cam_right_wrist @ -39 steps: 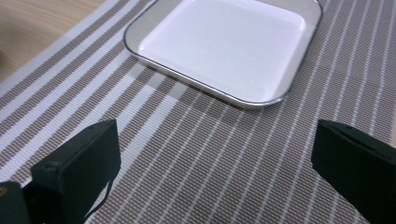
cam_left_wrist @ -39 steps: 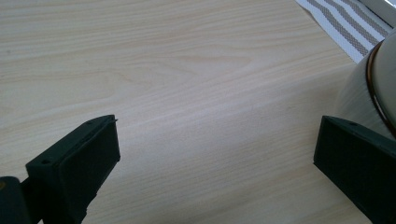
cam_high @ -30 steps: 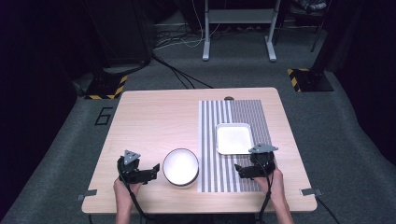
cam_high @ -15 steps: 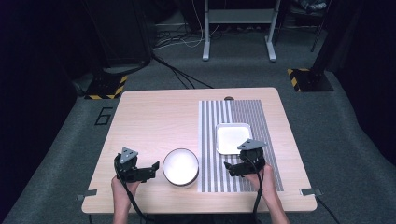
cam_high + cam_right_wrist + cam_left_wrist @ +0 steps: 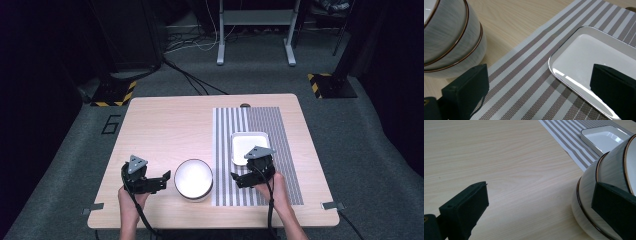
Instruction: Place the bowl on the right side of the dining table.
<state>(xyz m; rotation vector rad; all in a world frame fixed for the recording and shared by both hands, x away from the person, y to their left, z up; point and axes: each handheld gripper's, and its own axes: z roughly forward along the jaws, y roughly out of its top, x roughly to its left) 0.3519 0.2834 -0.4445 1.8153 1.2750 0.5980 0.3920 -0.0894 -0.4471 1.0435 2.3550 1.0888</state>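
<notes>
Round white gold-rimmed bowl (image 5: 193, 179) sits upright near the near edge of the light wooden table (image 5: 165, 120), hollow bare. White rectangular dish (image 5: 248, 146) lies on the grey-and-white striped placemat (image 5: 270, 125), also bare, sides square to the table edges. Left gripper (image 5: 159, 180) jaws wide, just beside the bowl. Right gripper (image 5: 239, 178) jaws wide, over the dish's near edge.

Striped placemat (image 5: 257, 155) on wooden table (image 5: 165, 125); hazard-taped stand feet (image 5: 112, 92) on grey floor.
</notes>
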